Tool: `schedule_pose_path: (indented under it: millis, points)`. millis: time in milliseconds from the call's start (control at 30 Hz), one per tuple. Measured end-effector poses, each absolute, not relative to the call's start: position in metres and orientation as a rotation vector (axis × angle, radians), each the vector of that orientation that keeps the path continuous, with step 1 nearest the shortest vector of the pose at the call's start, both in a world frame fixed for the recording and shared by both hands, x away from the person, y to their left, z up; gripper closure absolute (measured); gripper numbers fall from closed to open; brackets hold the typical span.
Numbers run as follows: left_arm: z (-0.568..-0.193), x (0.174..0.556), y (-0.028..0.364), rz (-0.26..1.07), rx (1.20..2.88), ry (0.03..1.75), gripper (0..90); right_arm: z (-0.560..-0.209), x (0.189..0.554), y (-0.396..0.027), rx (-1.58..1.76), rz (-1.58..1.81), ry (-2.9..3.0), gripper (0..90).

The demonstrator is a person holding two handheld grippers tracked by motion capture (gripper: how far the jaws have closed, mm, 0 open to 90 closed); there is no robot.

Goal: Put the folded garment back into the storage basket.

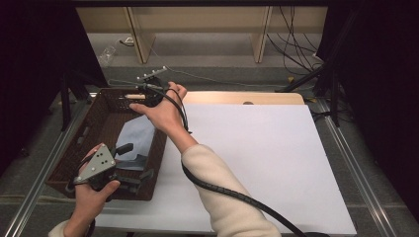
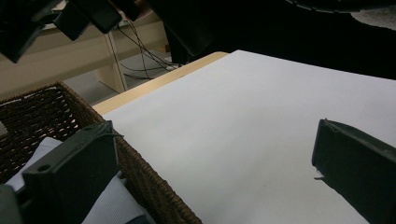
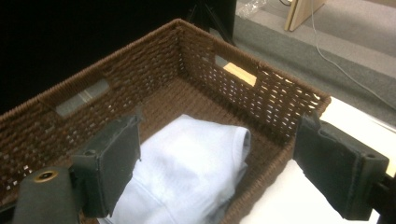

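A brown wicker basket (image 1: 74,148) stands on the left edge of the table, with a folded light blue cloth (image 1: 136,138) lying in it. My right gripper (image 1: 144,95) hangs over the basket's far right corner. In the right gripper view its jaws (image 3: 217,163) stand open above the cloth (image 3: 187,163) and the basket (image 3: 140,60), with nothing pressed between them. My left gripper (image 1: 134,162) hovers over the basket's near right corner, under its grey plate. In the left gripper view its jaws (image 2: 210,172) are wide open over the basket's rim (image 2: 149,182) and the white table.
A white sheet (image 1: 257,158) covers the table to the right of the basket. A wooden strip (image 1: 237,98) runs along the far edge. Metal rails (image 1: 346,148) flank the table. Wooden furniture legs (image 1: 136,34) and cables (image 1: 291,44) stand on the floor beyond.
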State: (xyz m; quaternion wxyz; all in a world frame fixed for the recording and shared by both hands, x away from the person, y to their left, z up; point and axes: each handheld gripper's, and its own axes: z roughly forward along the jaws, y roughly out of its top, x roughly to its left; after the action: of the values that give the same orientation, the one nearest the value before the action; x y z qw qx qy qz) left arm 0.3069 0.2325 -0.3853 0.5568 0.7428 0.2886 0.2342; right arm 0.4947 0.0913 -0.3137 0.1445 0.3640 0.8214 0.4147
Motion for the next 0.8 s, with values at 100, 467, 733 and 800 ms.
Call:
schedule_pose_path:
  millis: [100, 467, 733, 800]
  points:
    - [-0.385, 0.307, 0.233, 0.552, 1.754, 0.682, 0.0, -0.315, 0.493, 0.083, 1.028, 1.196, 2.365, 15.8]
    - [-0.386, 0.307, 0.232, 0.556, 1.758, 0.680, 0.0, -0.316, 0.488, 0.053, 0.992, 1.211, 2.349, 15.8]
    - [-0.386, 0.307, 0.231, 0.555, 1.760, 0.681, 0.0, -0.316, 0.483, 0.031, 1.000, 1.206, 2.324, 15.8]
    - [-0.386, 0.307, 0.231, 0.555, 1.760, 0.681, 0.0, -0.317, 0.482, 0.026, 1.000, 1.204, 2.324, 15.8]
